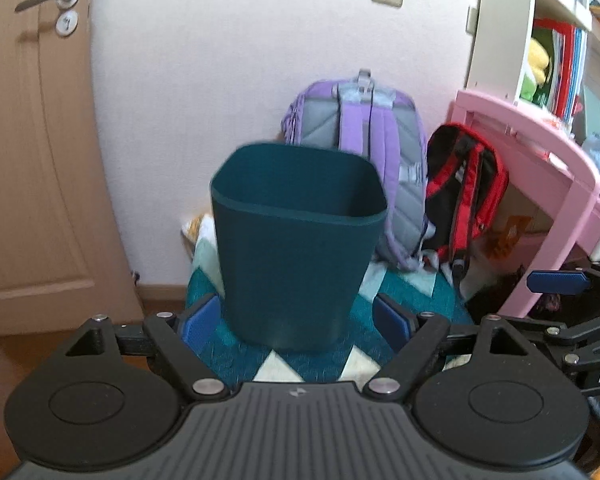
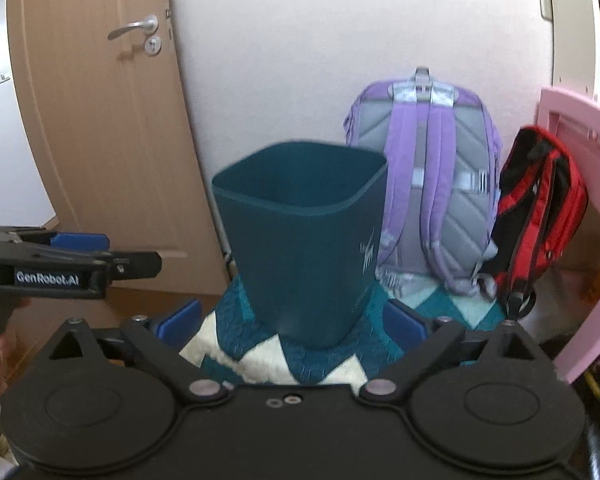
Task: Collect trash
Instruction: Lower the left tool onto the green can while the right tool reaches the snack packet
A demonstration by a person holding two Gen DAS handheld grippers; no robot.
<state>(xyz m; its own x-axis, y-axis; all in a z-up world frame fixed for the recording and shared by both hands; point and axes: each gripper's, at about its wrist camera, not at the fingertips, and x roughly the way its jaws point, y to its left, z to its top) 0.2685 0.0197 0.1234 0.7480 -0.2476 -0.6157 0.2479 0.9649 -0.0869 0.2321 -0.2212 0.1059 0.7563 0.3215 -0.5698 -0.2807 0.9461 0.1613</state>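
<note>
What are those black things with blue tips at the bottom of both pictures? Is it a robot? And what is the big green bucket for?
It is not a robot. A person holds a grabbing tool in each hand, and each tool carries a camera looking forward along its two fingers. One picture comes from the left gripper, the other from the right gripper. The blue tips are soft pads on the fingers. Both tools are open and hold nothing.

The dark teal plastic bin stands upright on a teal and white patterned rug. It is for collecting trash. Behind it, a purple and grey backpack and a red and black backpack stand by the wall, beside a pink desk. No trash shows here yet.
</note>
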